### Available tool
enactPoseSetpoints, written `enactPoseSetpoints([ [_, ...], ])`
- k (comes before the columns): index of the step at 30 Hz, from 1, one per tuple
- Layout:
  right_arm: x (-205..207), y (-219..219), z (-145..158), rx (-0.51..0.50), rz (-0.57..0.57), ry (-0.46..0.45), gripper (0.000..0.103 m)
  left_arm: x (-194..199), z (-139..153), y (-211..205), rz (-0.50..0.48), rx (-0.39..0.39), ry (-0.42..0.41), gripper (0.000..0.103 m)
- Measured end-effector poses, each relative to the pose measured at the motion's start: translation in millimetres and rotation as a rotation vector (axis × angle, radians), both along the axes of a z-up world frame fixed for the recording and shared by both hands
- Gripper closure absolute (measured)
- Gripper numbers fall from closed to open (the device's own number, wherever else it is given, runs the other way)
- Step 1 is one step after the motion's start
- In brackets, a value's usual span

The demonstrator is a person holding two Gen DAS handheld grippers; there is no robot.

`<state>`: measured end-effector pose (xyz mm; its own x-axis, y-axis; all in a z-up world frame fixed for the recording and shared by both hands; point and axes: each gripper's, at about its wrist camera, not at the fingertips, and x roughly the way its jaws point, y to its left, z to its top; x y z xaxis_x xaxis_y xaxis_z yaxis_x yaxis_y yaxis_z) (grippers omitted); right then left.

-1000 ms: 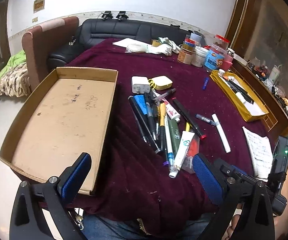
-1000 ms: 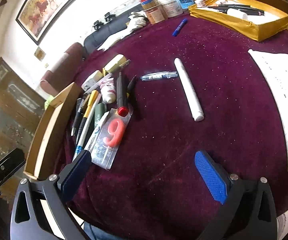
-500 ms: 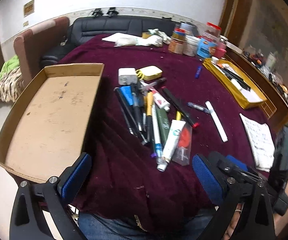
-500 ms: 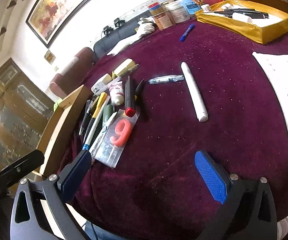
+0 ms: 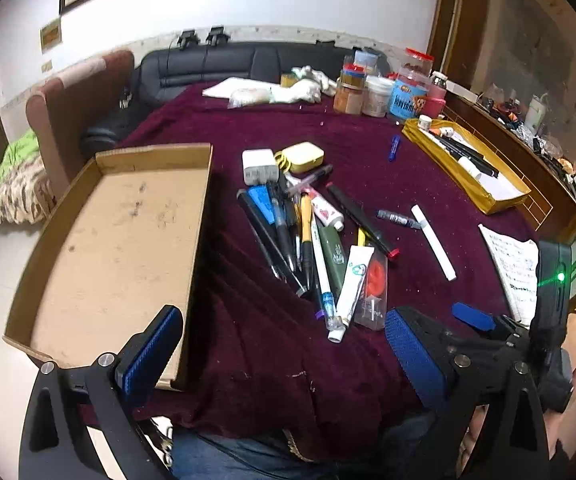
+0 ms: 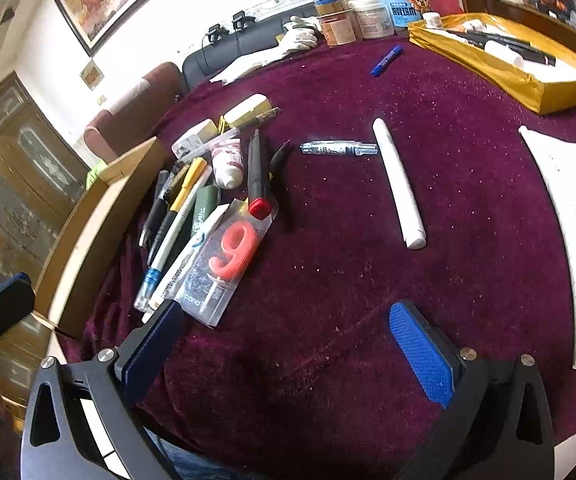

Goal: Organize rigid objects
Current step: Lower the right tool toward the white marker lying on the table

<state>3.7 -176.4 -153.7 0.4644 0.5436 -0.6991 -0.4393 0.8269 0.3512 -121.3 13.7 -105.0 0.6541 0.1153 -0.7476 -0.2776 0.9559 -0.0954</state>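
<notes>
Both grippers hang low over the table's near edge, the left gripper [image 5: 284, 354] and right gripper [image 6: 288, 346] spread wide and holding nothing, facing the heap of pens [image 5: 295, 232].

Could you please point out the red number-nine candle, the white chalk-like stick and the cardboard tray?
Red number-nine candle [image 6: 235, 251]: right wrist view, on the digit's body.
White stick [image 6: 397, 182]: right wrist view, mid-length.
Cardboard tray [image 5: 116, 240]: left wrist view, bare floor.

A black sofa [image 5: 248, 64] and jars [image 5: 383, 92] are seen far ahead of the claw; paper [image 6: 571, 216] is seen to its right.
</notes>
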Motion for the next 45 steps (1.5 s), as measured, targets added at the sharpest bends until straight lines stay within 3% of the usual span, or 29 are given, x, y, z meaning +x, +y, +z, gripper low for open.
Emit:
enactPoseSetpoints([
  [5, -1, 5, 1, -0.055, 0.018, -0.002, 0.0, 0, 3, -3, -0.009, -0.001, -0.012, 0.001],
  [8, 0, 6, 0, -0.057, 0.011, 0.003, 0.0, 3, 1, -4, -0.025, 0.008, 0.023, 0.001],
  [12, 0, 11, 0, -0.088, 0.012, -0.004, 0.0, -2, 6, 0, -0.002, 0.024, -0.03, 0.001],
  [18, -7, 21, -3, -0.155, -0.003, -0.07, 0.0, 0, -12, 5, 0.002, 0.03, 0.022, 0.001],
  [23, -7, 6, -1, -0.054, 0.009, -0.077, 0.001, 1, -23, 6, 0.0, 0.037, -0.004, 0.001],
  [25, -6, -6, 4, 0.022, 0.011, -0.071, 0.008, 3, -26, 4, -0.021, 0.007, -0.017, 0.001],
  [28, -5, -19, 25, 0.048, 0.007, -0.145, 0.016, 20, -34, -2, -0.066, -0.051, 0.005, 0.001],
  [32, 26, -32, 36, 0.042, -0.036, -0.145, 0.019, 54, -39, -14, -0.124, -0.067, 0.042, 0.006],
  [34, 51, -33, 32, 0.016, -0.057, -0.13, 0.024, 73, -39, -18, -0.162, -0.047, 0.047, 0.021],
  [35, 65, -33, 28, -0.013, -0.081, -0.117, 0.032, 79, -38, -19, -0.163, -0.027, 0.033, 0.025],
  [37, 82, -32, 22, -0.022, -0.075, -0.09, 0.033, 90, -41, -19, -0.178, 0.022, -0.027, 0.024],
  [40, 100, -28, 17, -0.045, -0.121, -0.066, 0.033, 107, -54, -14, -0.194, 0.003, -0.042, 0.023],
  [43, 115, -22, 12, -0.082, -0.147, -0.034, 0.032, 115, -60, -16, -0.214, 0.061, -0.096, 0.01],
  [45, 121, -18, 12, -0.081, -0.148, -0.039, 0.027, 121, -60, -15, -0.225, 0.049, -0.087, 0.01],
])
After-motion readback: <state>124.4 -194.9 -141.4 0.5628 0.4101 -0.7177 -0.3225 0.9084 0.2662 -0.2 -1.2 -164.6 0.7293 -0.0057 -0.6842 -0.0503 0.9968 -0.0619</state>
